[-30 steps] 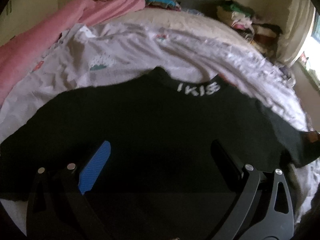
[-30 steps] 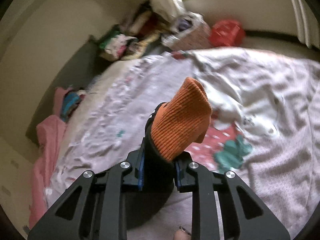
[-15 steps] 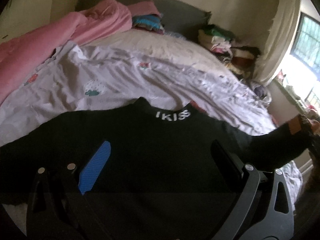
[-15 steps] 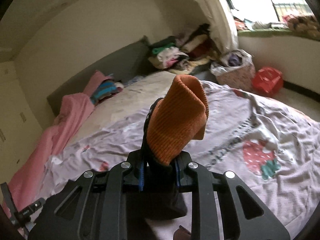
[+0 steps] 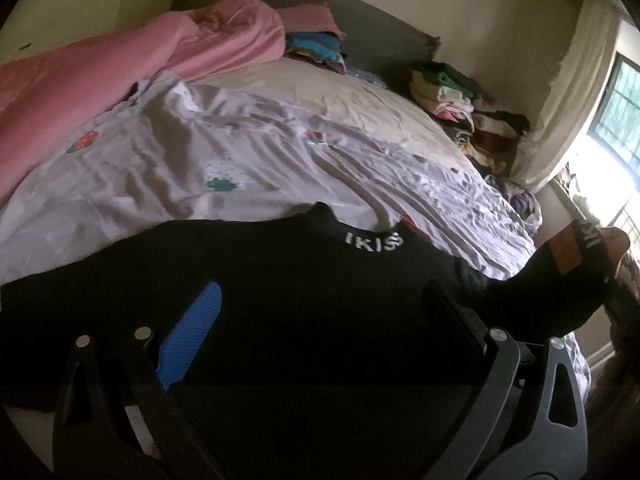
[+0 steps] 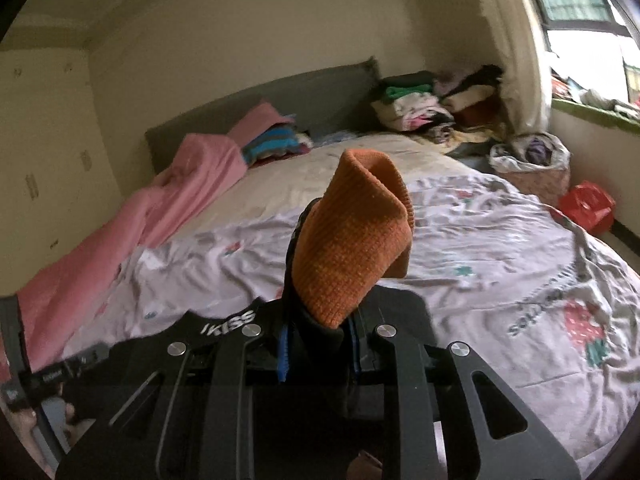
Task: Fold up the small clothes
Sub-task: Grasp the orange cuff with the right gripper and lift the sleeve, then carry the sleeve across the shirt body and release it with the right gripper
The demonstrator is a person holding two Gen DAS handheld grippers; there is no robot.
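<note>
In the left wrist view, the left gripper [image 5: 320,320] is seen with its fingers spread wide over the black sweater [image 5: 280,300], which is laid flat on the bed's printed sheet [image 5: 260,160], its lettered collar at 12 o'clock and one sleeve [image 5: 552,280] lifted toward 3 o'clock. In the right wrist view, the right gripper [image 6: 320,348] is seen closed on that sleeve, whose orange cuff [image 6: 352,236] is held upright above the fingers, the sweater body at 9 o'clock
</note>
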